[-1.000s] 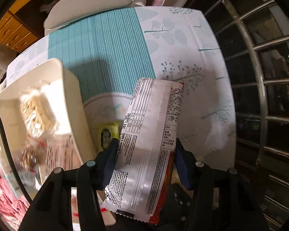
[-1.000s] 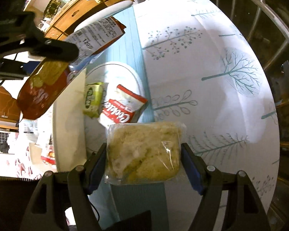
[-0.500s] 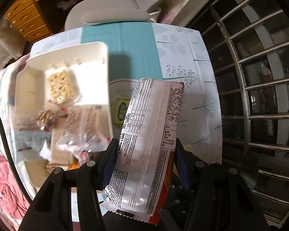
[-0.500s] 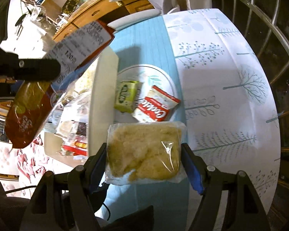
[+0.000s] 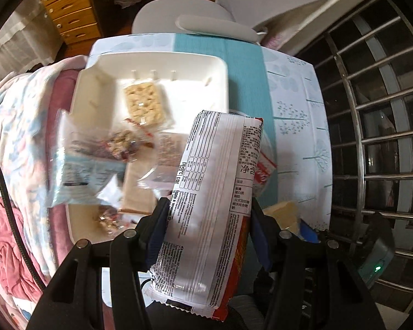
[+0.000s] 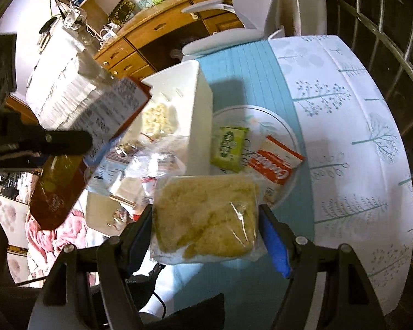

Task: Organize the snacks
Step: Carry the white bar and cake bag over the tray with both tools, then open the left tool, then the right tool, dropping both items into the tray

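The left claw (image 5: 209, 233) was clenched on a long printed packet (image 5: 214, 192), held above the white bin (image 5: 223, 82) at frame centre-left; the right claw (image 6: 206, 236) gripped a clear-wrapped yellow cake (image 6: 206, 214) at lower centre. Both snacks seemed mid-carry toward the bin. Next, each needs lowering over it and releasing. A green pack (image 6: 228, 148) and cookie pack (image 6: 275, 165) waited on the plate (image 6: 289, 126), centre-right.

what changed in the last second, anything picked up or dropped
Nothing picked up or dropped. Both grippers swung over toward the white bin, whose inside now fills the left view. The left gripper still clamps the long snack packet, the right gripper the yellow cake pack.
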